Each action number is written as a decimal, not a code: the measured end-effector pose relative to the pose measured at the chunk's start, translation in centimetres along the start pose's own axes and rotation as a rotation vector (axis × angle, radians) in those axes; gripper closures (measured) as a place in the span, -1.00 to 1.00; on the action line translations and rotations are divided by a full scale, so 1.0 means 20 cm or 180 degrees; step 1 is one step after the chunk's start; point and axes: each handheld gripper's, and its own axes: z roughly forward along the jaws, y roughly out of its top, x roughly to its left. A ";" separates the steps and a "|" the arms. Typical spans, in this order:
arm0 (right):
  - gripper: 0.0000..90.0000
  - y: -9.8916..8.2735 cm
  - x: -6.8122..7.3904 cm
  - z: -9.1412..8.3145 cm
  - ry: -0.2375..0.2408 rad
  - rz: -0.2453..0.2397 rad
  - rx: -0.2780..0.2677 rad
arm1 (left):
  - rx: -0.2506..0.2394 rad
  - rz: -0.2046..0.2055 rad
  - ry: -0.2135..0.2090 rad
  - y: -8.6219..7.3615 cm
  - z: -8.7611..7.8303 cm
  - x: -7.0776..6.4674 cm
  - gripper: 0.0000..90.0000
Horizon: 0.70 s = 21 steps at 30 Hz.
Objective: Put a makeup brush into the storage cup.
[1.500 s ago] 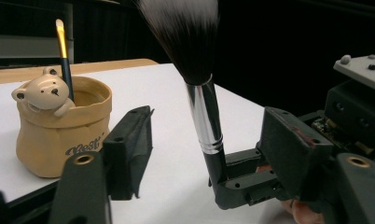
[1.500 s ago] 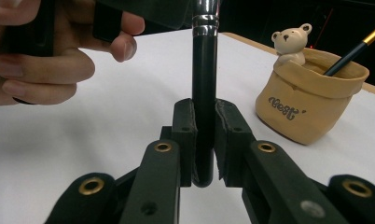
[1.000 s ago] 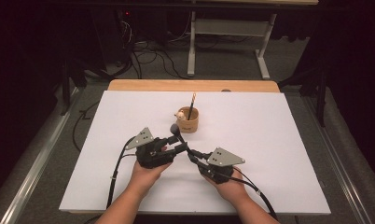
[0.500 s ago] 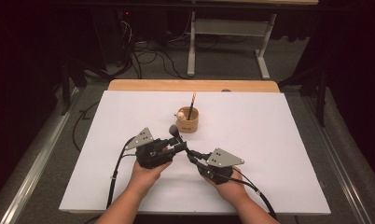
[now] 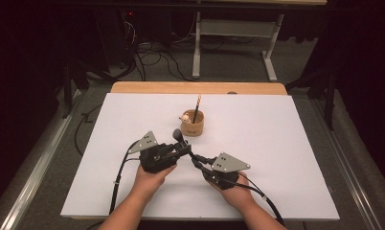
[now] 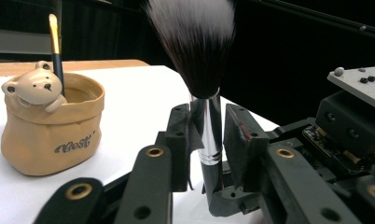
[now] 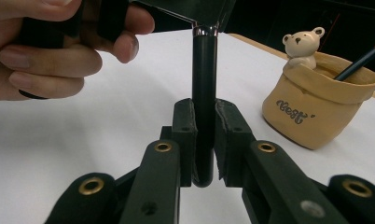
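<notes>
**Passing the brush between my two grippers**

I am working at a white table [image 5: 286,158], with a bare strip of wood [image 5: 195,87] running along its far edge. My two hands are coming in from the near side, meeting a little left of the table's middle.

My left gripper [image 5: 183,148] is sitting on the left, pointing right and slightly away from me. Its jaws have just been closing, and in the left gripper view [image 6: 208,140] the brush is standing between them: the left pad is lying against the silver collar, while the right pad is standing a sliver apart from it, so I am not yet clamping the brush there.

My right gripper [image 5: 196,161] is sitting to the right and a little nearer to me, pointing left towards the other one. In the right gripper view [image 7: 205,140] its two pads are clenched on the black handle at its lower end, so this gripper is carrying the brush.

The brush [image 6: 202,70] is standing upright between the two grippers, held above the table, with its dark, white-tipped bristles fanning out at the top. In the high view the brush [image 5: 177,135] is showing just near of the pot.

The tan pot [image 5: 192,124] is standing beyond the grippers, near the table's middle. A small bear figure [image 6: 34,88] is leaning over its rim, and a thin pencil-like stick [image 5: 197,108] is standing inside it, tilted.
</notes>
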 end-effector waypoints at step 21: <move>0.81 0.00 0.00 0.00 -0.0011 -0.0006 -0.0018 | -0.0052 -0.0013 -0.0088 0.01 0.00 -0.01 0.72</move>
